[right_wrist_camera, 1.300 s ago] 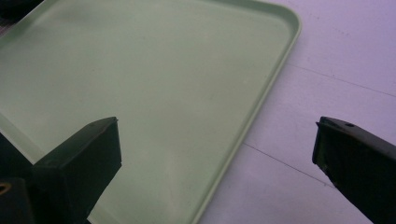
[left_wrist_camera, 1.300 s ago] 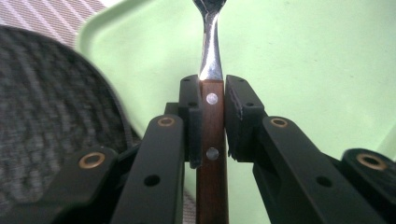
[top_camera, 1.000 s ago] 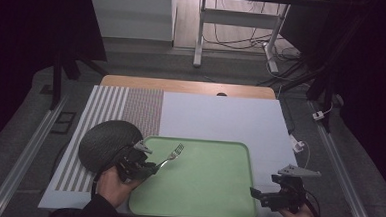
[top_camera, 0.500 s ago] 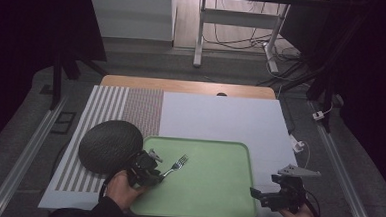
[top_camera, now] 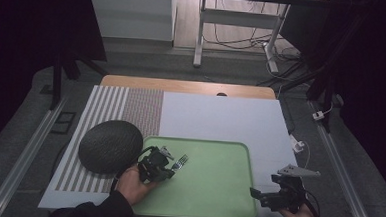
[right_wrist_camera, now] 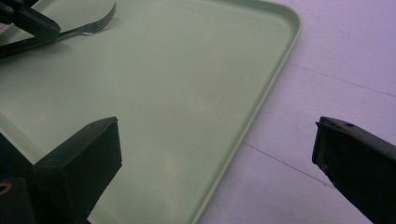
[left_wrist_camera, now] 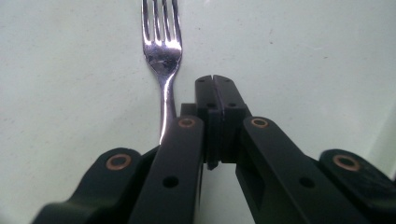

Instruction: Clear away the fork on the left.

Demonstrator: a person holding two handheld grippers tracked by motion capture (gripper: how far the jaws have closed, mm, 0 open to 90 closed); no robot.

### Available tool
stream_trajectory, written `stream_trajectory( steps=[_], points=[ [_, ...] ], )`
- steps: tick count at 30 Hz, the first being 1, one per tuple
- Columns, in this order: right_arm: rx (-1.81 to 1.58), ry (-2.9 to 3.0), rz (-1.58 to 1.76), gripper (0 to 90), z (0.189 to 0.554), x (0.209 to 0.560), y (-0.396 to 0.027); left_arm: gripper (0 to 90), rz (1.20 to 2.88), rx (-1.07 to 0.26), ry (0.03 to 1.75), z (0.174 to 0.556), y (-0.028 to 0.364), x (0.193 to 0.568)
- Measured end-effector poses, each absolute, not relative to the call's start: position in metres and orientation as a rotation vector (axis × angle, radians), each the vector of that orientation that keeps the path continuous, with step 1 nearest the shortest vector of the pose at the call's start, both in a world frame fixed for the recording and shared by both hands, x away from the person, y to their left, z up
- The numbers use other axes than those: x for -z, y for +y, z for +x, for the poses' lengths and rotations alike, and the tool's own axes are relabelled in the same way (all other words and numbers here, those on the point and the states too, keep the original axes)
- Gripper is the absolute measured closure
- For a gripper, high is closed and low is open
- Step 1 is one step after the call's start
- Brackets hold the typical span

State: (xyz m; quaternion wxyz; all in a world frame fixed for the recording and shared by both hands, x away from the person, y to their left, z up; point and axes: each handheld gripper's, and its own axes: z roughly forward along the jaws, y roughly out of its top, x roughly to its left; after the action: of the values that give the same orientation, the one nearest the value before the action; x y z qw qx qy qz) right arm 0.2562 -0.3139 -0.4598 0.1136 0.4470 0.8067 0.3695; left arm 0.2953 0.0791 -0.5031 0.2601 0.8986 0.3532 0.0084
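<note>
A metal fork (top_camera: 179, 163) lies on the green tray (top_camera: 212, 187) near its left end, tines pointing away from me. My left gripper (top_camera: 170, 169) rests low over the tray beside the fork's handle. In the left gripper view the fork (left_wrist_camera: 162, 51) lies just left of the left gripper (left_wrist_camera: 215, 84). Its jaws have just been closing and now meet with nothing between them, and the handle runs under the left jaw. My right gripper (top_camera: 254, 194) hovers at the tray's right front edge. The right gripper (right_wrist_camera: 215, 128) stands wide open and empty over the tray's rim (right_wrist_camera: 261, 100).
A dark round mat (top_camera: 110, 145) lies left of the tray, on a striped placemat (top_camera: 106, 106). A white sheet (top_camera: 220, 117) covers the table behind and right of the tray. The right gripper view shows the fork (right_wrist_camera: 91, 25) and the left gripper (right_wrist_camera: 28, 21) at top left.
My left hand has moved right, off the dark round mat and onto the tray. The fork has shifted slightly toward me with it. My right gripper has stayed put.
</note>
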Motion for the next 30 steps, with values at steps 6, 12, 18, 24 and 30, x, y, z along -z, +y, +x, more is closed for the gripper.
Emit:
stream_trajectory(
  steps=[6, 12, 18, 24, 30],
  points=[
    [-1.085, 2.366, 1.309, 1.5, 0.256, 0.46, -0.314, 89.4, 2.449, -0.005, 0.982, 0.301, 0.083, 0.512],
    [-1.086, 2.365, 1.311, 1.5, 0.256, 0.46, -0.314, 89.4, 2.448, -0.016, 1.004, 0.303, 0.088, 0.512],
    [-1.087, 2.364, 1.313, 1.6, 0.256, 0.46, -0.314, 89.4, 2.443, -0.037, 1.053, 0.307, 0.098, 0.512],
    [-1.087, 2.364, 1.311, 1.6, 0.256, 0.46, -0.314, 89.4, 2.411, -0.028, 1.129, 0.313, 0.112, 0.512],
    [-1.087, 2.365, 1.311, 1.6, 0.256, 0.46, -0.314, 89.4, 2.401, -0.028, 1.176, 0.317, 0.123, 0.512]
  ],
)
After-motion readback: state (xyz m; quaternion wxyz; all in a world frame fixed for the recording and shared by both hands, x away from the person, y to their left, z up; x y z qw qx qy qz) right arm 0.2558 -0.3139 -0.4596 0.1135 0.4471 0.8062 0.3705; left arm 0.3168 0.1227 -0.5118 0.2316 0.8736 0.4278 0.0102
